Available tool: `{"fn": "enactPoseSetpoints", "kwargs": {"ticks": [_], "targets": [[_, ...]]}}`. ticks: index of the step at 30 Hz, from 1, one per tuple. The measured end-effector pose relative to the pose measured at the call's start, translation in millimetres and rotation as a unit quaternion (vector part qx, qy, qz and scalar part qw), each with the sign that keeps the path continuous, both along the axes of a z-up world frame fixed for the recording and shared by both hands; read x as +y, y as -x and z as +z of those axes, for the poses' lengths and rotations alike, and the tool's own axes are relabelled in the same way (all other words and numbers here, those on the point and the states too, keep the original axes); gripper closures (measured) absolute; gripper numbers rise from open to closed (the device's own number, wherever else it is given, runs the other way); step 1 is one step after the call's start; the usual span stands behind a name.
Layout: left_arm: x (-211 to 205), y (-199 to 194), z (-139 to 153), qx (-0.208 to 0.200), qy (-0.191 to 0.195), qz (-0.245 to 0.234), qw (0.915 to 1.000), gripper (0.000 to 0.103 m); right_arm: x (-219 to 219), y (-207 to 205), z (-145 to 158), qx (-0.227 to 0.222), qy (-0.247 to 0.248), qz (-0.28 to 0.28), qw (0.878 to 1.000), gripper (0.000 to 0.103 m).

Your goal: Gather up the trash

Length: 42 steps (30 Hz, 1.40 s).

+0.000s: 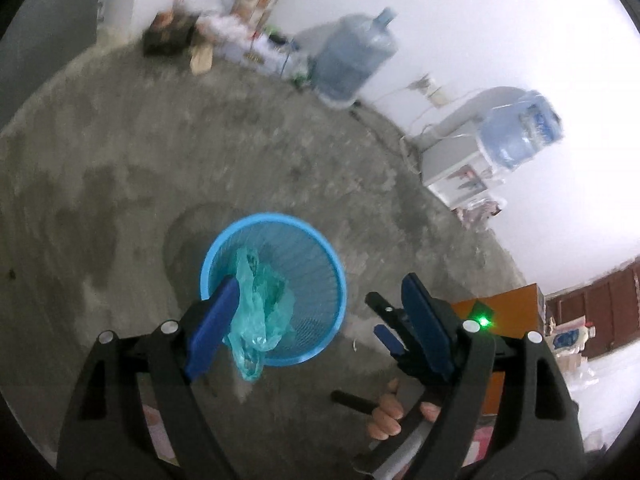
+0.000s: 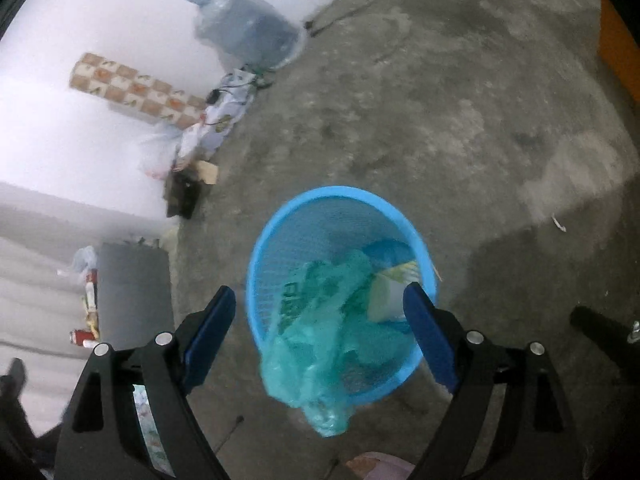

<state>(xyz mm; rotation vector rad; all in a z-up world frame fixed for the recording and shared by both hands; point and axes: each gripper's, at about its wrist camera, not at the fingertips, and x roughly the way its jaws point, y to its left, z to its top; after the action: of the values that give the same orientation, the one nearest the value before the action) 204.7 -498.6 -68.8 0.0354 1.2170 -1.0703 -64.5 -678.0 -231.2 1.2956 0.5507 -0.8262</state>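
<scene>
A round blue mesh basket (image 1: 304, 220) (image 2: 340, 192) stands on the concrete floor below both grippers. A crumpled teal plastic bag (image 1: 256, 316) (image 2: 320, 344) drapes over its near rim, with the lower end hanging outside. My left gripper (image 1: 320, 300) is open above the basket, and the bag lies beside its left finger (image 1: 218, 312). I cannot tell whether the two touch. My right gripper (image 2: 320, 308) (image 1: 386, 322) is open too, with the bag loose between its wide-apart fingers. Inside the basket lie a pale paper piece (image 2: 394, 288) and something blue (image 2: 388, 248).
Large water bottles (image 1: 352, 60) (image 2: 248, 28) stand by the white wall, next to a dispenser (image 1: 472, 160). An orange box (image 1: 508, 308) is at the right. A dark grey box (image 2: 132, 288), a black object (image 2: 184, 196) and a tile-patterned roll (image 2: 136, 88) line the left. A hand (image 1: 388, 412) grips the right handle.
</scene>
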Motion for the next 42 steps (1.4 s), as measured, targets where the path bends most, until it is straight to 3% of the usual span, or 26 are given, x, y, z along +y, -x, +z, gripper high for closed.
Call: {"fn": "enactPoseSetpoints", "kwargs": {"ticks": [5,9,11,16,22,26,29,32,38,42], "targets": [[40,22,67,-0.052,0.042,-0.011,0.9977,0.025,25,-17,52,-0.007,0.053,0.03,0.998,0.02],[95,40,118,-0.111,0.072,-0.01,0.9911,0.02,61,-44,108,-0.005,0.119,0.08,0.99,0.019],[127,47,136,-0.132,0.076,0.002,0.9883,0.02,81,-57,129,0.003,0.146,0.106,0.984,0.013],[221,63,172,-0.174,0.089,0.049,0.9796,0.017,155,-103,190,0.049,0.25,0.202,0.946,0.007],[334,80,181,-0.21,0.071,0.146,0.9641,0.017,237,-134,243,0.065,0.33,0.277,0.9,0.006],[413,89,176,-0.207,0.072,0.234,0.9473,0.017,287,-148,259,0.081,0.365,0.318,0.871,0.006],[461,99,171,-0.222,0.056,0.295,0.9276,0.017,316,-154,267,0.089,0.4,0.343,0.845,0.006],[502,111,168,-0.243,0.036,0.342,0.9071,0.017,336,-155,274,0.079,0.426,0.356,0.828,0.006],[566,126,153,-0.251,-0.008,0.418,0.8733,0.016,357,-159,284,-0.037,0.396,0.411,0.82,0.006],[588,131,144,-0.246,-0.01,0.439,0.8639,0.016,382,-172,288,-0.062,0.379,0.458,0.802,0.006]]}}
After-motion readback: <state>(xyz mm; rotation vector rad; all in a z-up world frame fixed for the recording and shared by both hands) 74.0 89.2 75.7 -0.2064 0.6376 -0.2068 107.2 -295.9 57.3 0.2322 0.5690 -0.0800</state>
